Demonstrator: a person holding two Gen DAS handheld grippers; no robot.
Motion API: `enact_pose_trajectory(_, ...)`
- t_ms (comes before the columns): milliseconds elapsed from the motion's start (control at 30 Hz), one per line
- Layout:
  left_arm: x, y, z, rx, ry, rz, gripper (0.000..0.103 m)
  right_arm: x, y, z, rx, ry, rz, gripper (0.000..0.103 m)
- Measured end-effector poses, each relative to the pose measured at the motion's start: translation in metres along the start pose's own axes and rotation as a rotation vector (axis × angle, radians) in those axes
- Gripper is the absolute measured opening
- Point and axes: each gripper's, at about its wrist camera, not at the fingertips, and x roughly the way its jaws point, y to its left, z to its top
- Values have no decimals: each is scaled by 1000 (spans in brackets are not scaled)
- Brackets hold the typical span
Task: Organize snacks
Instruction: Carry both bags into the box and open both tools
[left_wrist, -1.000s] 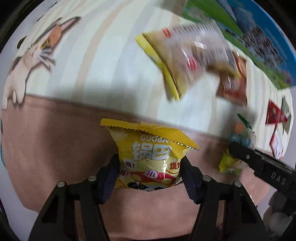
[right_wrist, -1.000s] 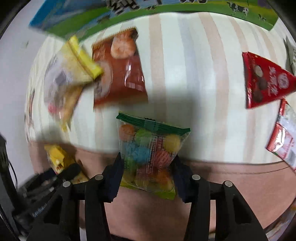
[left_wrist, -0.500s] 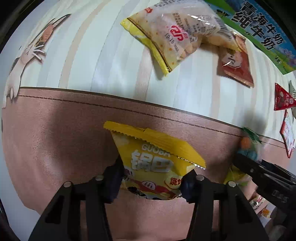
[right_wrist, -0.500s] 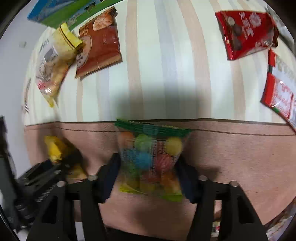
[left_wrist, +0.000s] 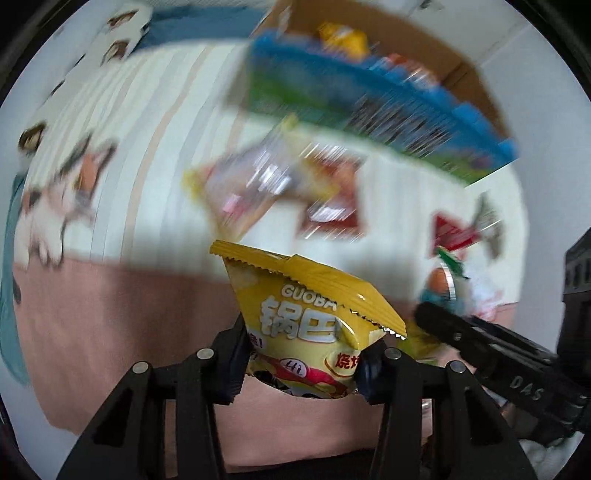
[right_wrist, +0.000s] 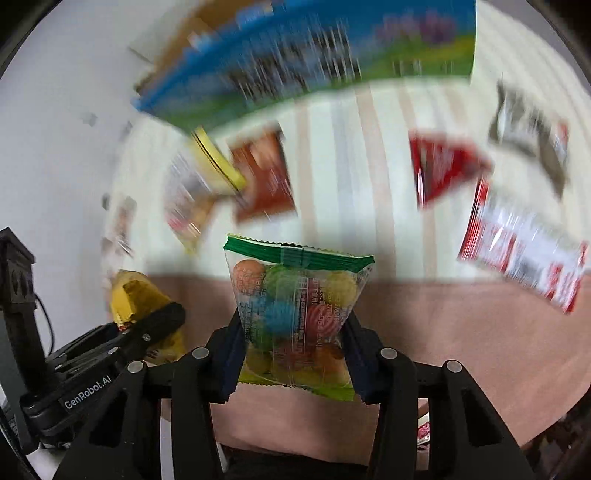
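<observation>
left gripper (left_wrist: 301, 363) pinches yellow "guoba" packet (left_wrist: 306, 325); neighbouring tool reads "das".

Both wrist cameras look steeply down along their fingers, close above the striped cloth (left_wrist: 177, 122) (blurred); each catches the other's gripper

Yellow snack packet (left_wrist: 314, 325) with white lettering and a red band low down. Clear candy bag (right_wrist: 295, 314) with a green top seal, balls inside in orange, green, yellow, blue and red-white stripes. Fingers (left_wrist: 231, 363) black with dark blue pads. Cloth (right_wrist: 369, 184) cream with beige and grey stripes, wide dusty-pink border, cat print in white, orange and brown. Box (left_wrist: 369, 107) blue over green. Red triangular packet (right_wrist: 439, 166); brown-red packet (right_wrist: 266, 177).
</observation>
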Motion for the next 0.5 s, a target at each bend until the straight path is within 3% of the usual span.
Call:
enact_pose_trajectory(133, -39, -18, 63, 55, -35, -64, 44, -48, 11, 55, -13, -95, 33, 50)
enact_pose_trajectory(267, -56, -45, 123, 115, -51, -82, 44, -93, -1, 112, -27, -185, -8, 50)
enact_pose_trajectory(367, -39, -61, 168, 119, -10, -95, 44, -107, -15, 155, -17, -207, -38, 50)
enact_pose_trajectory(500, -5, -77, 222, 93, 73, -92, 44, -92, -27, 213, -8, -163, -112, 50)
